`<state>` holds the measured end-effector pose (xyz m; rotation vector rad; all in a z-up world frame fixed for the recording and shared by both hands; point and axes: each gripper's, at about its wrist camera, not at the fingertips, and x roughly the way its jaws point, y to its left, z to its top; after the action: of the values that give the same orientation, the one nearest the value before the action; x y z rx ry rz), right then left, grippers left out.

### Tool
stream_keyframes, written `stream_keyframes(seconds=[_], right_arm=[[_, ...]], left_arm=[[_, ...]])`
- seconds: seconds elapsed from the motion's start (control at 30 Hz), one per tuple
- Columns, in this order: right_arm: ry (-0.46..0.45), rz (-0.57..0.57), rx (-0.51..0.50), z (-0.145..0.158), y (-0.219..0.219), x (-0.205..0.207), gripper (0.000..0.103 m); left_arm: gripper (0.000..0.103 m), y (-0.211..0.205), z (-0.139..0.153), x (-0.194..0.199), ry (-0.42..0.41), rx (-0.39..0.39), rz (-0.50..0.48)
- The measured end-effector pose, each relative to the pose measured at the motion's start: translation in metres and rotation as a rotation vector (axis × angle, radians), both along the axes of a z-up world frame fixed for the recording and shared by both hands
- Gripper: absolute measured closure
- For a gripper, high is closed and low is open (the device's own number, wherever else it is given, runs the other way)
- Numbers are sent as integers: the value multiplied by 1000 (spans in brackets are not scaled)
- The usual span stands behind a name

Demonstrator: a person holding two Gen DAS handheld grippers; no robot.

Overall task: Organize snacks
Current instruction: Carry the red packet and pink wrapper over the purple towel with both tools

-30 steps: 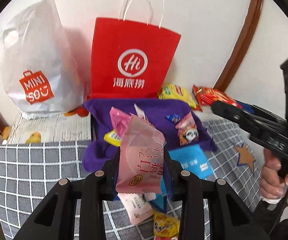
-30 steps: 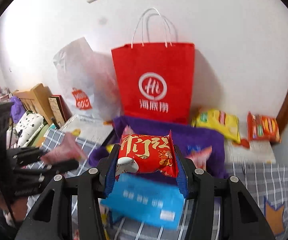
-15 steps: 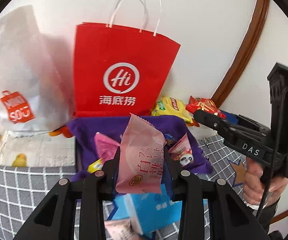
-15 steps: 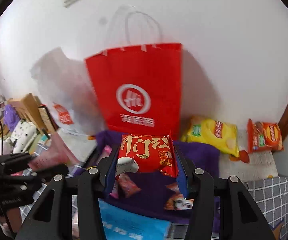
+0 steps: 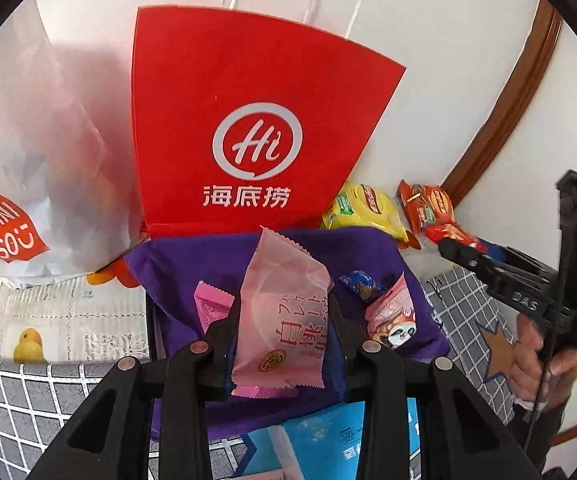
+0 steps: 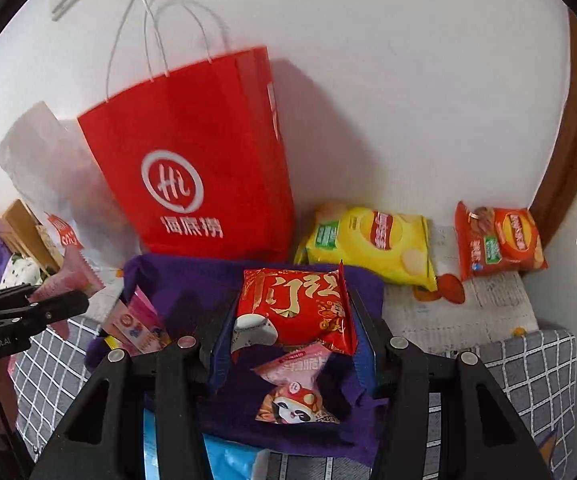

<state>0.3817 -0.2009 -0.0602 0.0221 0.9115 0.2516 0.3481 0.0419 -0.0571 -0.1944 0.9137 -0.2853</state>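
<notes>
- The left gripper (image 5: 284,320), at the lower centre of the left wrist view, has its jaws closed narrowly on a pale pink snack packet (image 5: 282,320) that stands upright between them.
- The right gripper (image 6: 292,316), at the lower centre of the right wrist view, clamps a red snack packet (image 6: 294,306) with gold characters; the packet lies crosswise between the blue pads (image 6: 362,348).
- Both packets hang over a purple cloth bin (image 5: 168,280) in the middle of each frame.
- Inside the bin lie a panda-print packet (image 6: 298,402), a bright pink packet (image 5: 212,306) at its left side and a small blue wrapped sweet (image 5: 358,284).
- Behind the bin, against the white wall, a red paper bag (image 5: 248,120) with white handles stands upright.
- A white plastic bag (image 5: 20,184) sits just left of the red one.
- To the right of the bin, at the wall, a yellow chip bag (image 6: 368,244) and an orange chip bag (image 6: 500,240) lie apart from each other.
- A blue packet (image 5: 352,440) shows at the bottom edge, in front of the bin, on a grey checked cover (image 5: 28,392).
- At the right edge of the left wrist view, a hand (image 5: 536,360) grips the other tool's handle.
</notes>
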Motion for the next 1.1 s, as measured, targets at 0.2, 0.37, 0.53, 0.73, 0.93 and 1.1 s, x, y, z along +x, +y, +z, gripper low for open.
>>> stream_keyframes(seconds=[0.2,0.37,0.53,0.73,0.93,1.1], right_arm=[[88,30,-45,-35,18,12,53],[123,71,-83,-50,33,12,53],[144,86,-119,-60,39,13,53],[168,74,-122,-75,44,17,53],[171,90,-163,-85,52,16,51],[177,71,-167,-88,49,17,50]], left_arm=[[69,-11,-11,-1,42,-33,-111],[69,-16,-36,10,88,11,-58],[69,1,-58,24,123,-62,28],[69,3,-69,28,138,-92,54],[69,0,-69,28,141,-105,42],[69,-6,-70,28,146,-104,12]])
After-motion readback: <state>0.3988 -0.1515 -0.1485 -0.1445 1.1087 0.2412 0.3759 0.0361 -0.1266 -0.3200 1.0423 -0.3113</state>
